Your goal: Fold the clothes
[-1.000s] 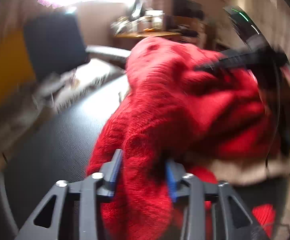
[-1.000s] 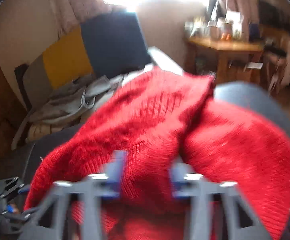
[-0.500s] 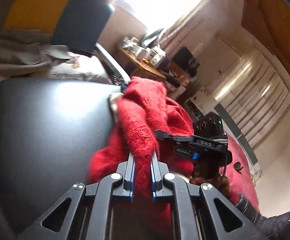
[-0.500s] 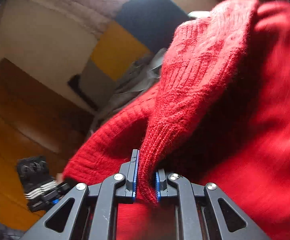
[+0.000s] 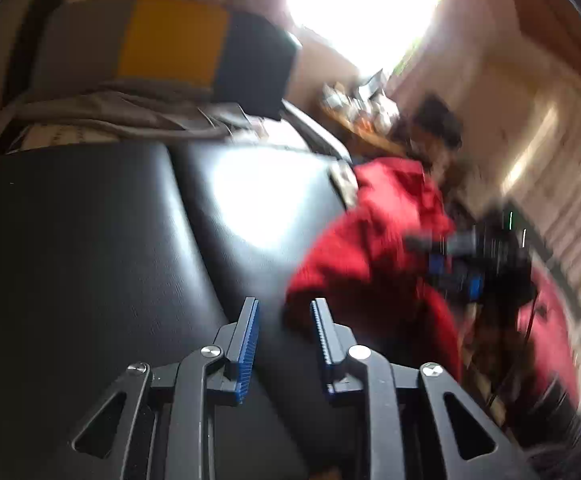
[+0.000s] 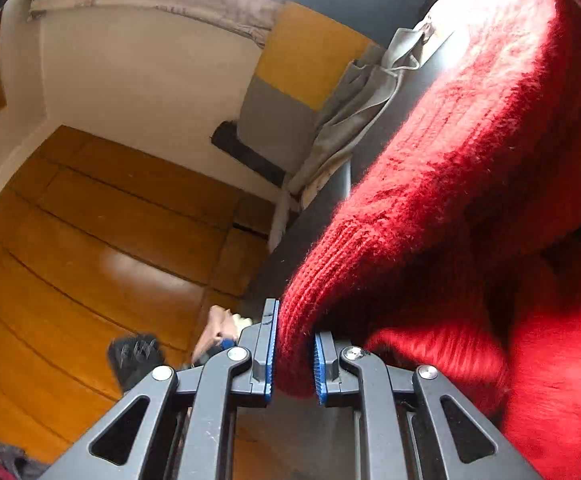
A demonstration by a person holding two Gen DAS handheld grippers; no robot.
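A red knitted sweater (image 5: 370,256) lies bunched on the black leather surface (image 5: 90,240), right of centre in the left wrist view. My left gripper (image 5: 284,312) is open and empty, just left of the sweater's near edge. The right gripper (image 5: 462,264) shows blurred beyond the sweater. In the right wrist view the sweater (image 6: 470,140) fills the right side. Its ribbed hem hangs between the blue pads of my right gripper (image 6: 293,336). The jaws stand slightly apart around the hem.
A grey, yellow and dark blue cushion (image 5: 170,40) and grey clothes (image 5: 110,112) lie at the far end of the surface. A wooden table with clutter (image 5: 362,108) stands by the bright window. A wooden floor (image 6: 90,240) lies left of the surface.
My left gripper has opened and let go of the sweater, and now points at bare black leather. My right gripper's jaws have widened slightly around the hem, and the sweater has dropped lower.
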